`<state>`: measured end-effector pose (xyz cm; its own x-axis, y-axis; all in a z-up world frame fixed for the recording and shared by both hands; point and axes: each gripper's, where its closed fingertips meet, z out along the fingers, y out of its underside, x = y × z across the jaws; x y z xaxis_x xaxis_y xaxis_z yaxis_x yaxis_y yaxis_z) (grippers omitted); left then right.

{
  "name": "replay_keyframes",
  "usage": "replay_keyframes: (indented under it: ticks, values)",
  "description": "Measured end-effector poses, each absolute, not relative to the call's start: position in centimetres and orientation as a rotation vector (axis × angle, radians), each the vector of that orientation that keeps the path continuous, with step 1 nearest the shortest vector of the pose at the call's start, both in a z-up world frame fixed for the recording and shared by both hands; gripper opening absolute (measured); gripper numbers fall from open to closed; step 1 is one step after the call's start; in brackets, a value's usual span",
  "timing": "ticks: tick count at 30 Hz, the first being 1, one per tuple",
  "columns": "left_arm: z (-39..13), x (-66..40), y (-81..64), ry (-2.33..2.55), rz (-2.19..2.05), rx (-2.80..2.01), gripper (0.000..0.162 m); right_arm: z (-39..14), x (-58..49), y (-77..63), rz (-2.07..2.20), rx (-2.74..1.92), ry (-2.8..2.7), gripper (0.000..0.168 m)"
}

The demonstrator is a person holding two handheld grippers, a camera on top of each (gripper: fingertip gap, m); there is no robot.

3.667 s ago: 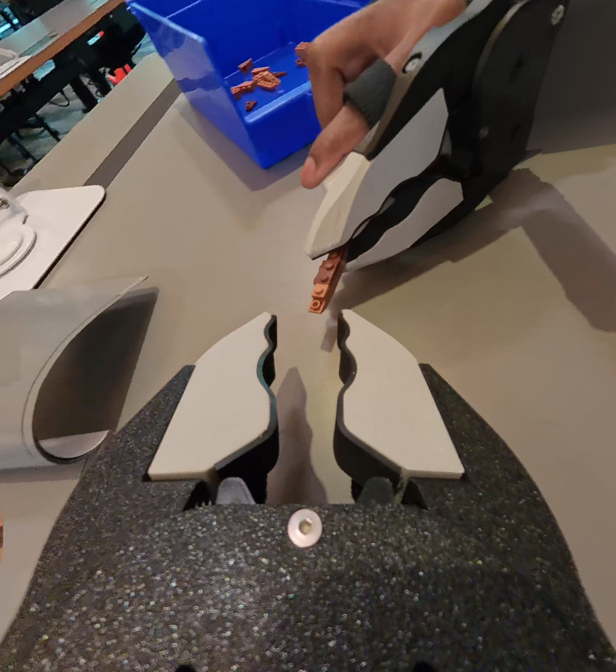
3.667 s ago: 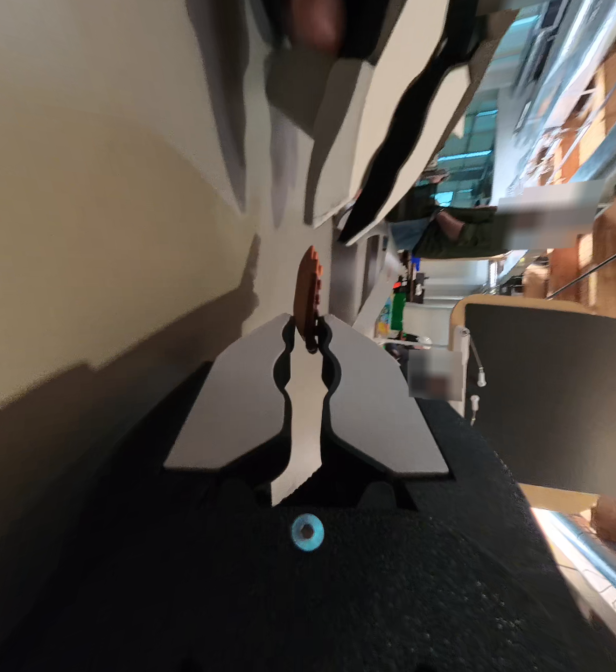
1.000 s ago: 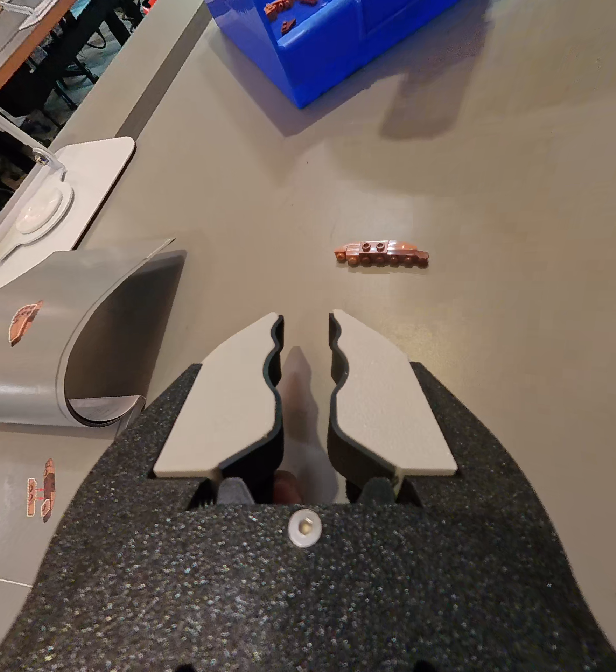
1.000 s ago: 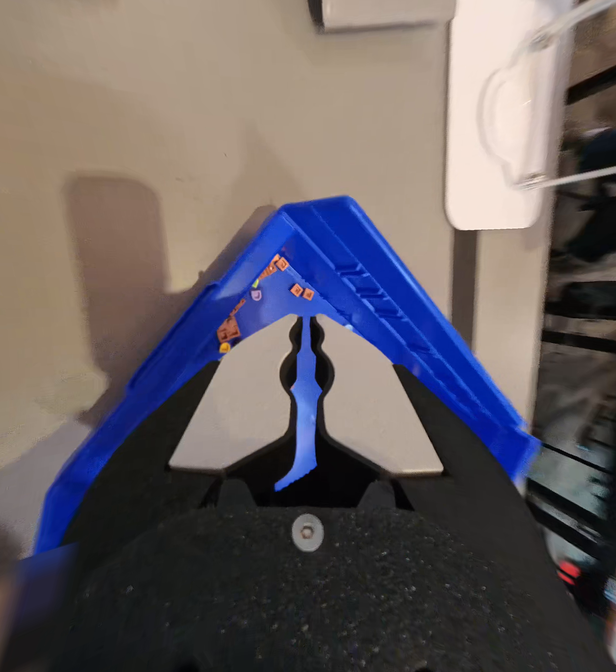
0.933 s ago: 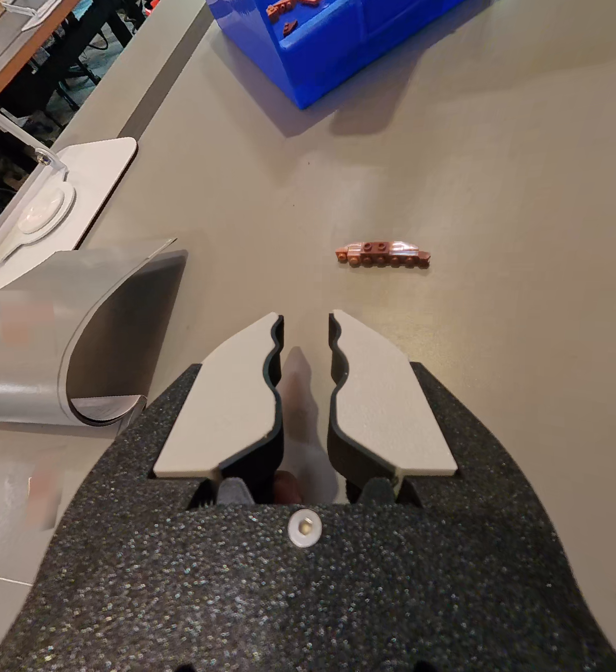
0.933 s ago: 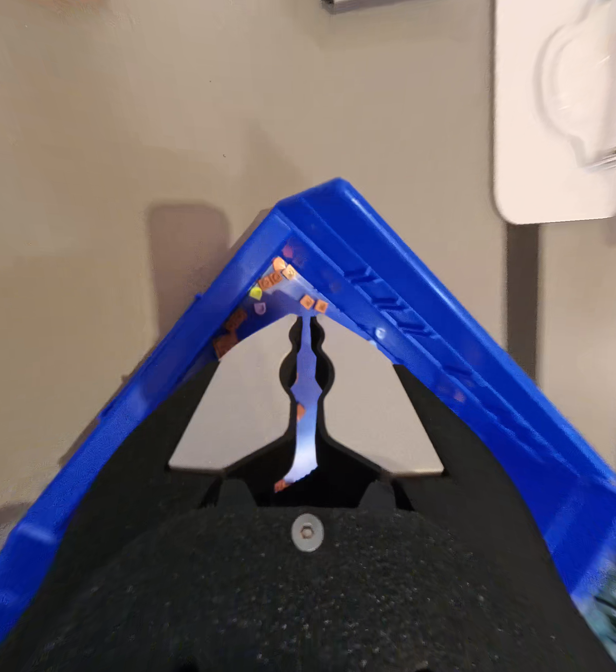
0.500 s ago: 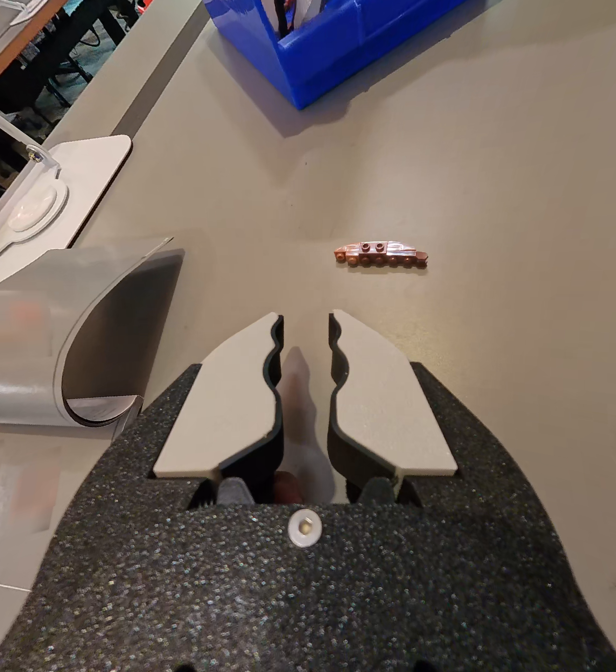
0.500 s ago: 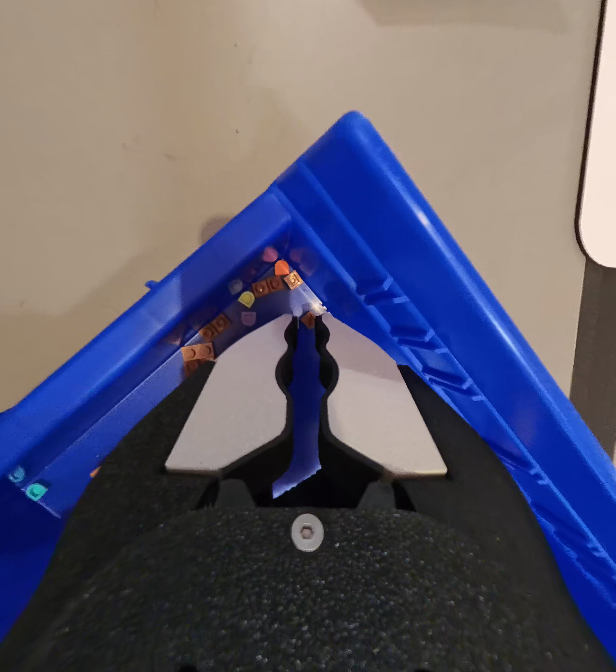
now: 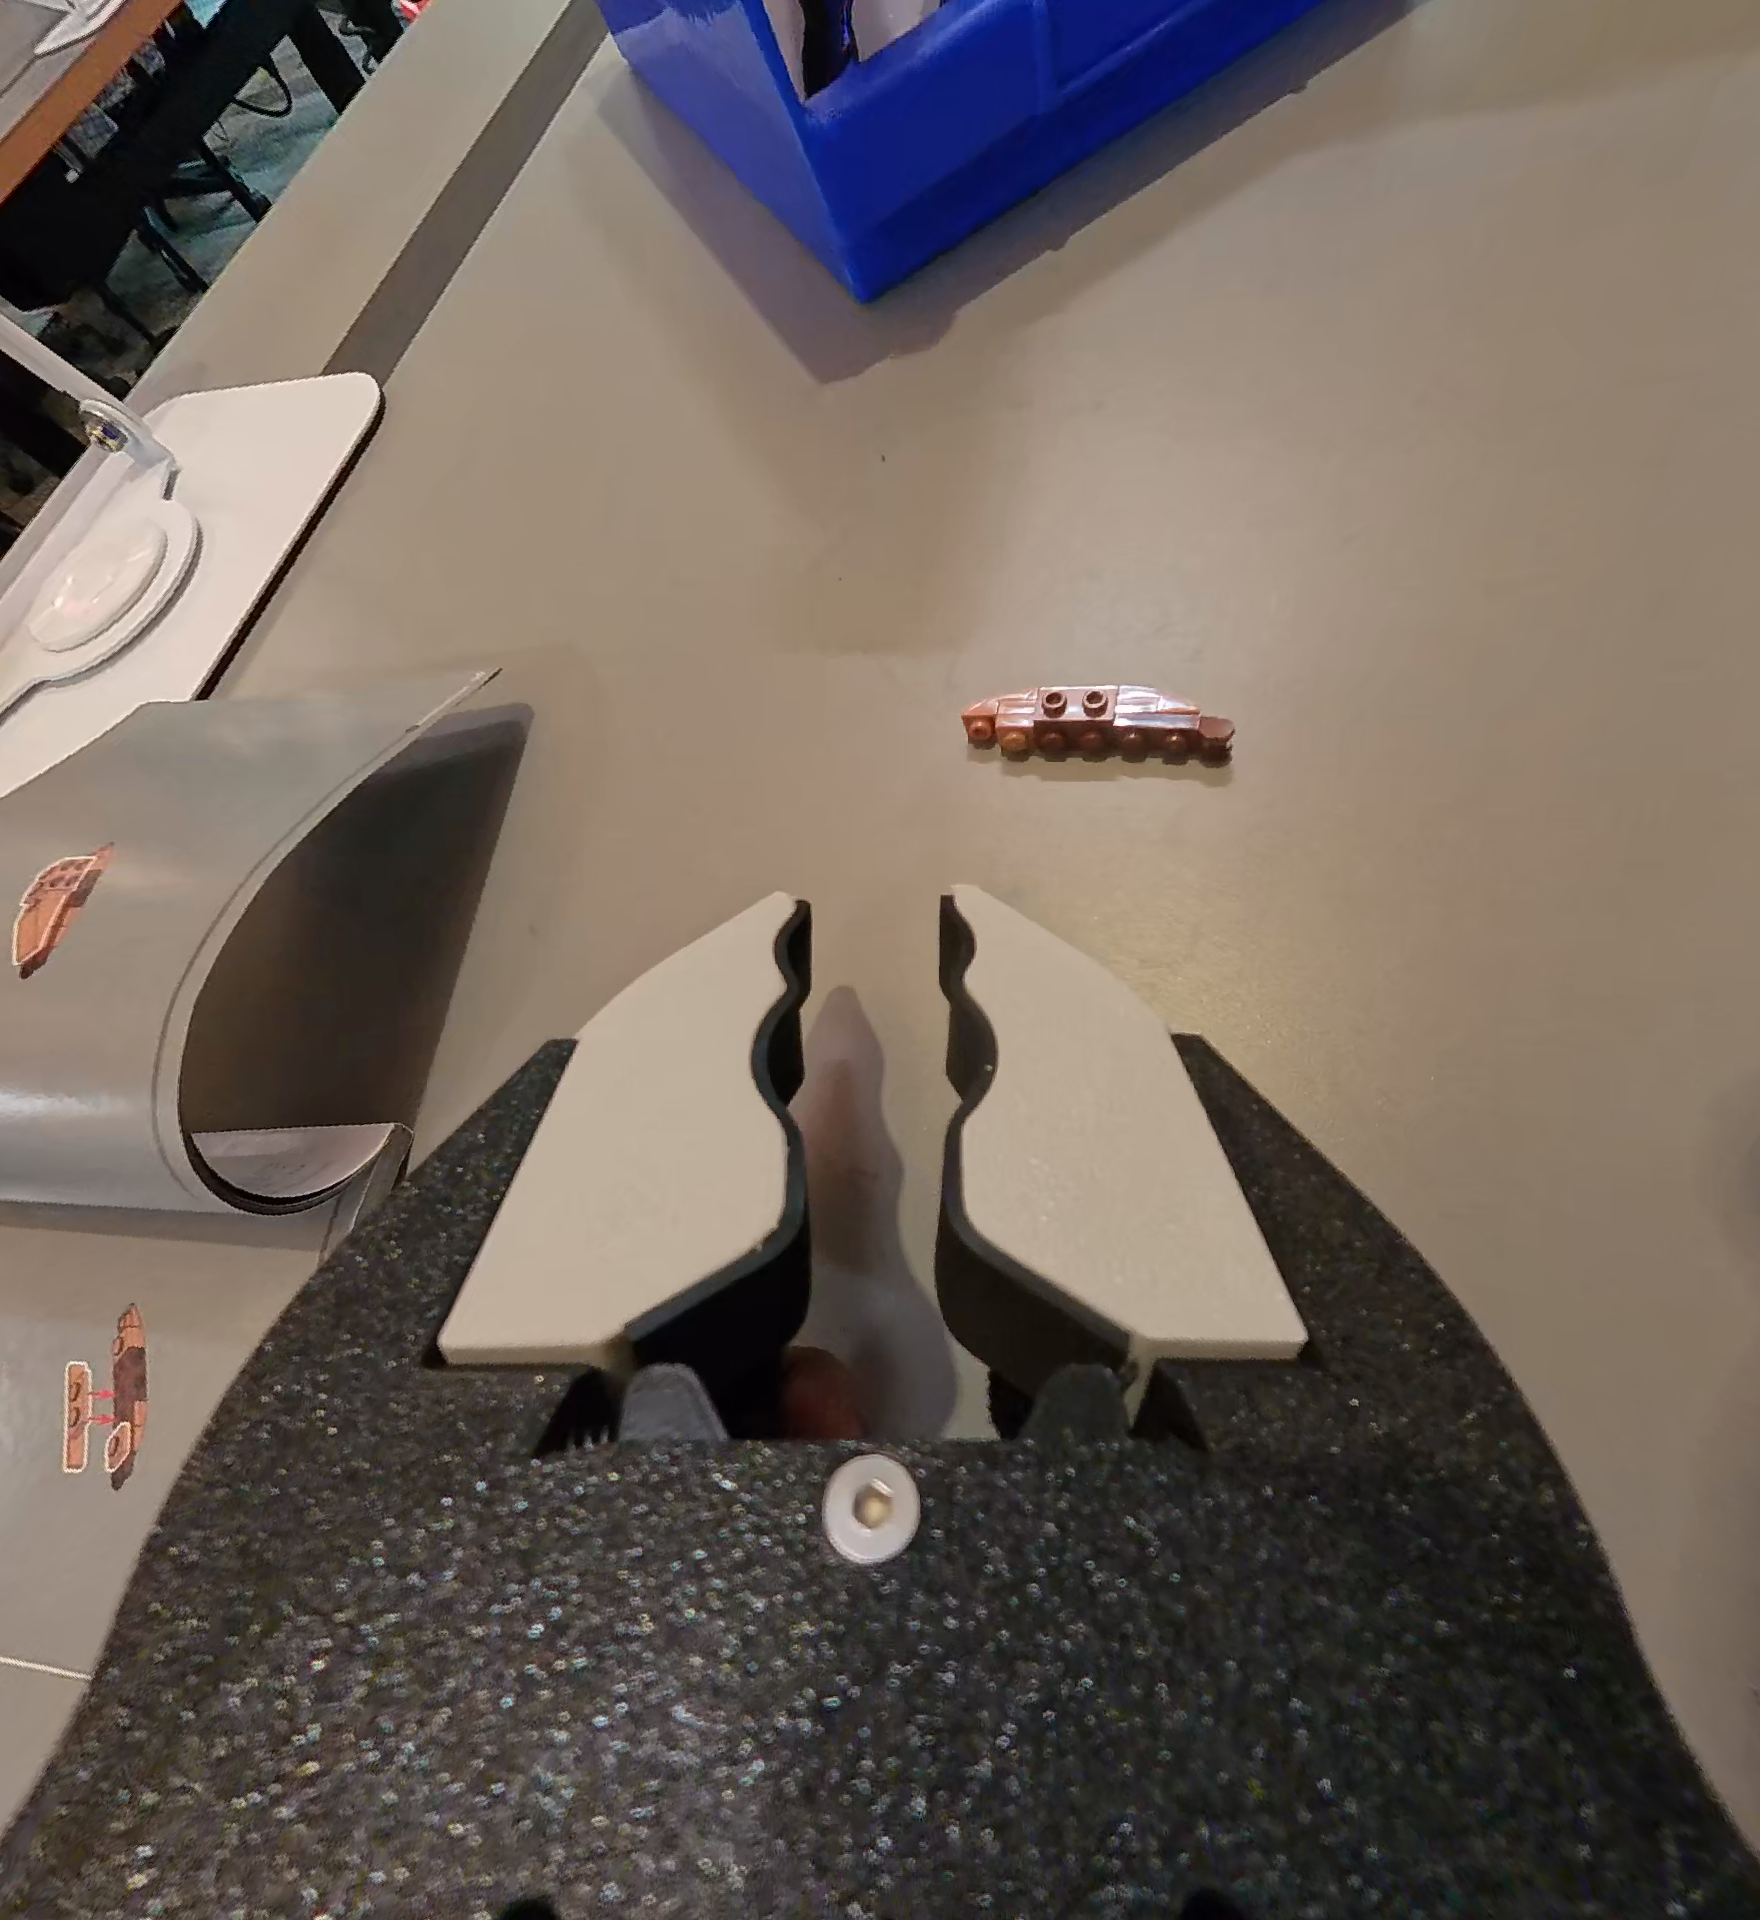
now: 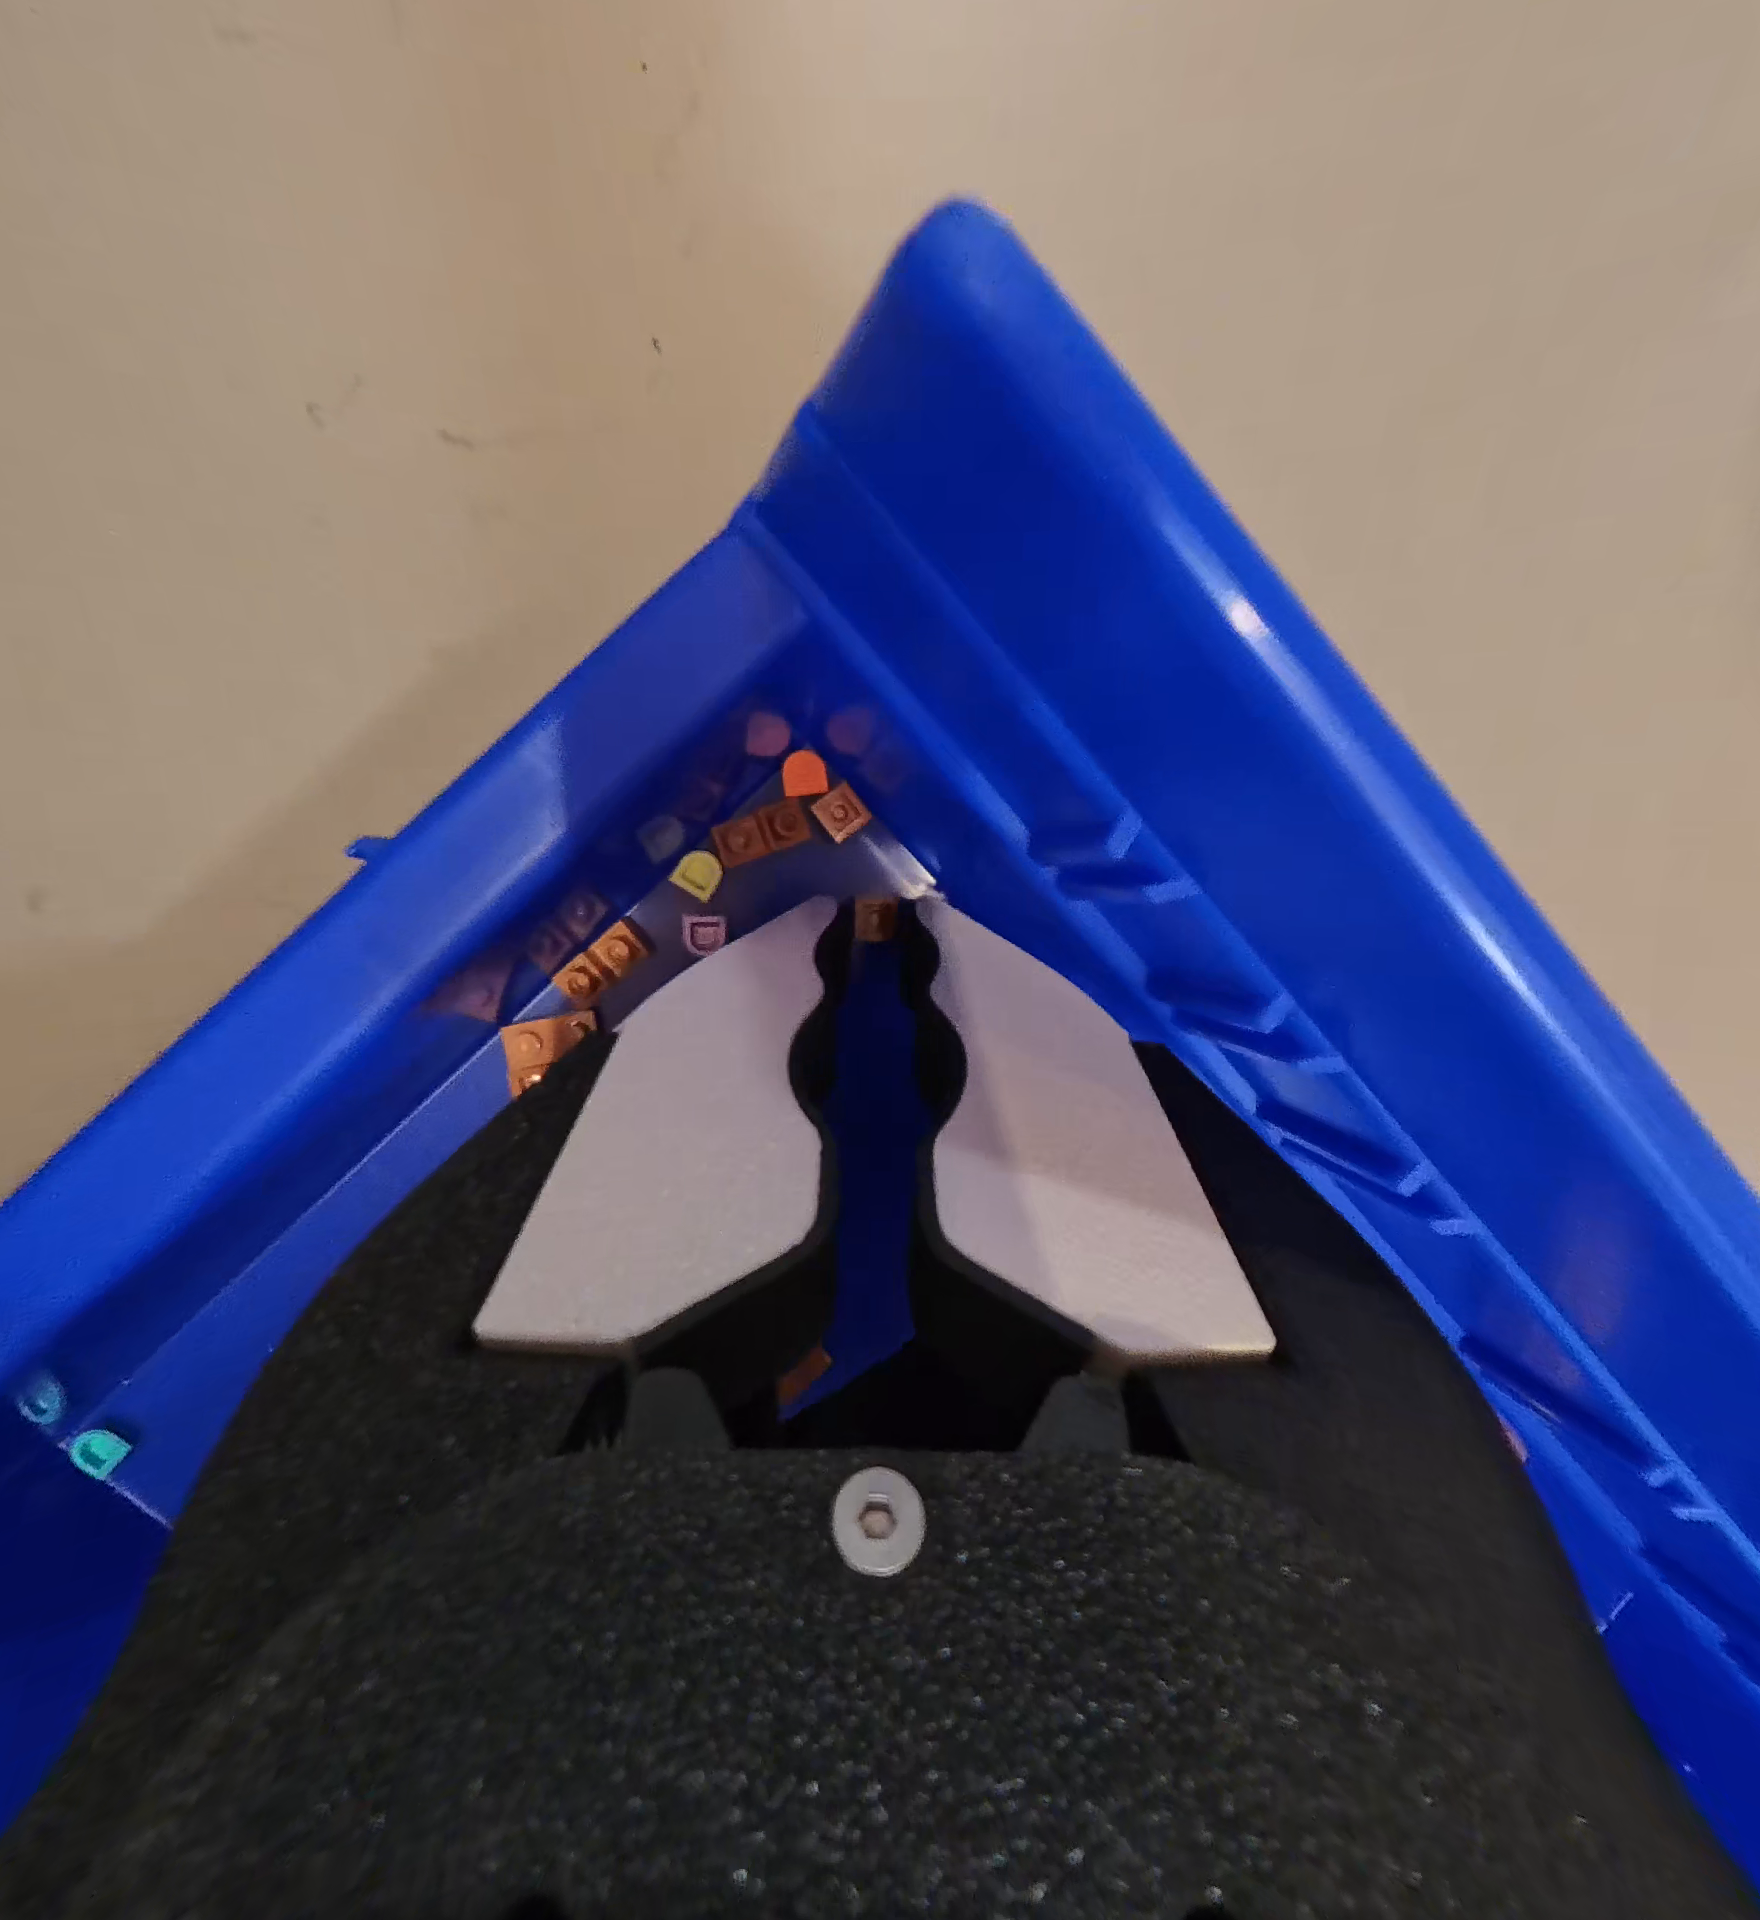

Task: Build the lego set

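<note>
On the bench: a small brown lego assembly [image 9: 1094, 725] is lying flat, studs up, just ahead of the left gripper [image 9: 874, 902] and well apart from the blue bin [image 9: 917, 156].
Left gripper: it is hovering low over the bench [image 9: 1375, 499] with its fingers [image 9: 678, 1122] apart and nothing between them.
Right gripper: the right gripper [image 10: 876, 906] is reaching down into a corner of the blue bin [image 10: 1115, 582]; its fingers [image 10: 678, 1132] are standing a narrow gap apart, tips at a small brown piece [image 10: 874, 918]. I cannot tell whether they are touching it.
Loose pieces: more brown plates [image 10: 782, 826] plus an orange [image 10: 805, 772], a yellow [image 10: 695, 874] and a pale purple tile [image 10: 702, 932] are lying along the bin wall near the tips.
Instruction booklet: a curled grey booklet [image 9: 180, 914] is lying to the left of the left gripper, showing brown part drawings.
Step in hand (judgement): picking the next brown piece from the bin corner.
Doing it well: centre the piece in the gap before closing, grip it by its flat sides, keep the tips off the bin wall so they are not wedging, and lift straight up so that neighbours are not dragging along.
Risk: the piece is tiny and may be flipping or slipping out of a skewed pinch.
</note>
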<state>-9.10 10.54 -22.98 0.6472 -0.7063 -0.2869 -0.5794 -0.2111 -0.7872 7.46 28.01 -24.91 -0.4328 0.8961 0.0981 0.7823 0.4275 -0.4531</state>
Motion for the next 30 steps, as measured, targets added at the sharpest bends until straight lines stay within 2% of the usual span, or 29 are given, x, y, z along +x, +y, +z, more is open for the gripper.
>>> replay_keyframes:
  ticks: [6,12,18,22,26,30]
  values:
    - [-22.9,-9.1,10.6,1.010,-0.165,-1.895,0.023,-24.4,8.0,28.4,0.411,-1.445,-2.355,0.008]
    - [-22.9,-9.1,10.5,1.015,-0.164,-1.896,0.023,-18.9,8.9,27.3,0.335,-1.570,-2.182,0.008]
    - [-23.3,-9.1,10.4,1.038,-0.147,-1.909,0.023,-15.7,8.2,17.7,0.216,-1.708,-2.106,0.008]
    - [-23.4,-9.1,10.3,1.043,-0.139,-1.909,0.023,-17.9,6.3,11.1,0.256,-1.662,-2.078,0.008]
    - [-23.4,-9.1,10.3,1.041,-0.136,-1.909,0.023,-22.4,3.8,8.5,0.429,-1.734,-1.996,0.008]
    - [-23.4,-9.1,10.3,1.042,-0.134,-1.907,0.023,-24.7,2.1,7.7,0.551,-1.789,-1.932,0.008]
